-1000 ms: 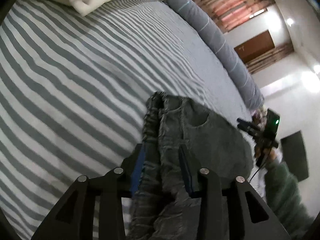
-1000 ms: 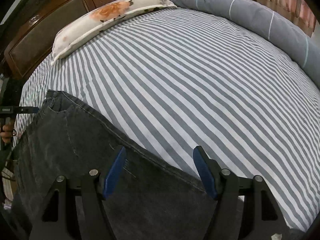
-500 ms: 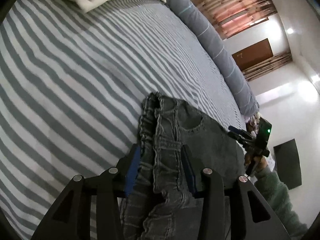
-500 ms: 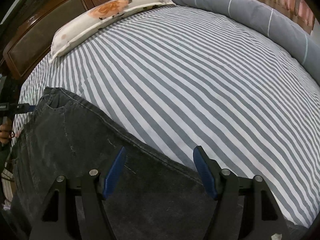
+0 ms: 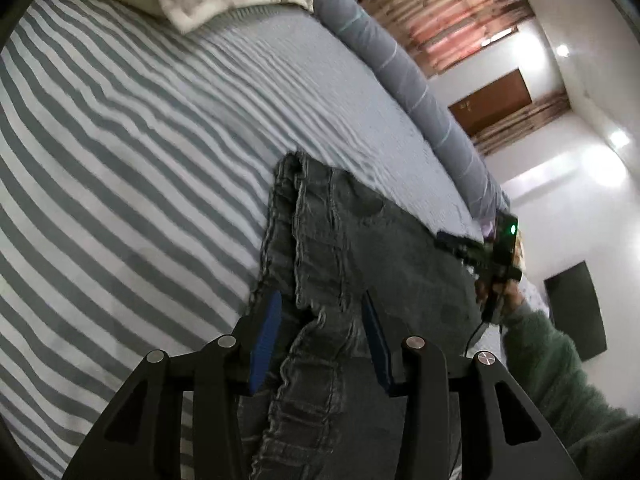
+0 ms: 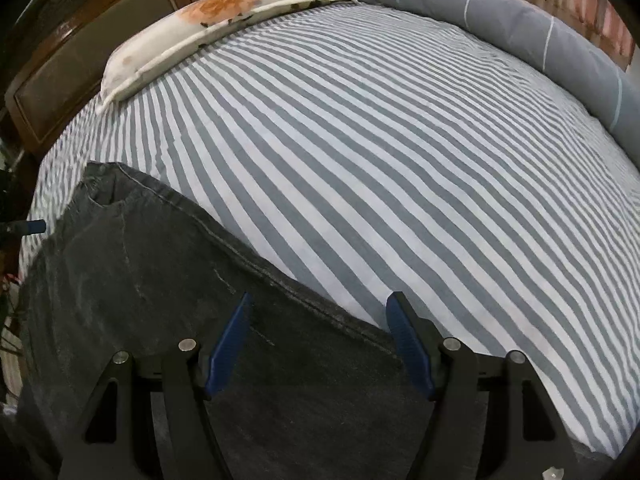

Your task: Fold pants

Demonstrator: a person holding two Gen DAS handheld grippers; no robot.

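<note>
Holding the bunched waistband, the left claw (image 5: 320, 336) has the pants (image 5: 360, 248) squeezed between its blue pads (image 5: 266, 336). It should lift slowly and keep the layers together. The right claw (image 6: 320, 340) hangs wide over the pant edge, gripping nothing. Thick, rough dark denim lies near the striped bed's (image 6: 400, 152) front corner.
</note>
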